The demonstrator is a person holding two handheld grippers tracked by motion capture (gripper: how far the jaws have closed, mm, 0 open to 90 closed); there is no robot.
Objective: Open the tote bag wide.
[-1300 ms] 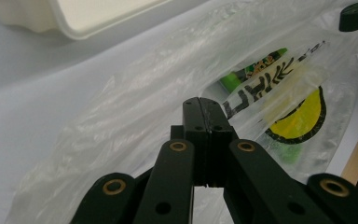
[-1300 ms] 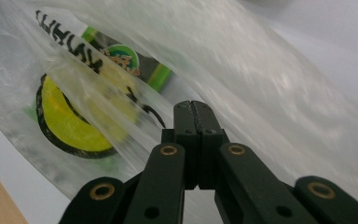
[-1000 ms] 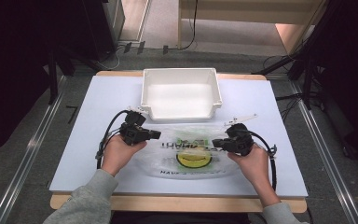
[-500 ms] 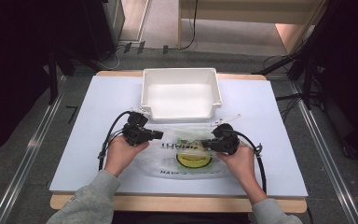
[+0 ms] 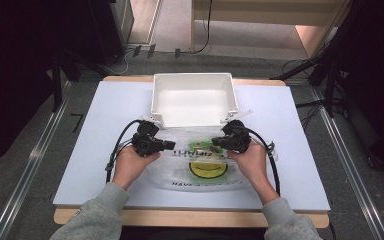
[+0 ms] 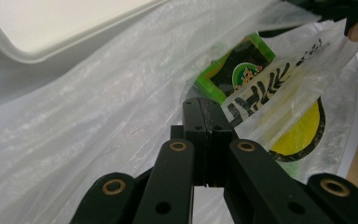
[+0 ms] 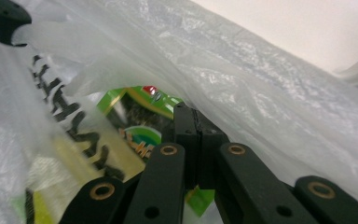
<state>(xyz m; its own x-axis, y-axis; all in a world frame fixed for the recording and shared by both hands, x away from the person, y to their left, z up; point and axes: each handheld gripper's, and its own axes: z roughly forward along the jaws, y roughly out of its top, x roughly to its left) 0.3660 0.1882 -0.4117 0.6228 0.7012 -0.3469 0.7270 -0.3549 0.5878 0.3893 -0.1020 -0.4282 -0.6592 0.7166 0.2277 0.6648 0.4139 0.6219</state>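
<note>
A clear plastic bag (image 5: 205,172) with black lettering and a yellow smiley face lies on the white mat in front of me. Inside its mouth sits a green packet (image 6: 237,70), also seen in the right gripper view (image 7: 137,119). My left gripper (image 5: 172,145) is shut on the bag's left rim, its jaws pressed together (image 6: 205,106). My right gripper (image 5: 214,142) is shut on the opposite rim, with bag film draped over its closed jaws (image 7: 193,116). Together the two grippers hold the bag's mouth up just in front of the white tray (image 5: 155,100).
The white tray stands open toward me at the back centre of the mat (image 5: 105,105). Its rounded corner (image 6: 23,51) is close above the left gripper. Black cables (image 5: 117,145) trail from both grippers across the mat. Bare mat lies to either side.
My right gripper has moved left and a little farther from me, carrying the bag's rim toward the left gripper. The left gripper has hardly shifted.
</note>
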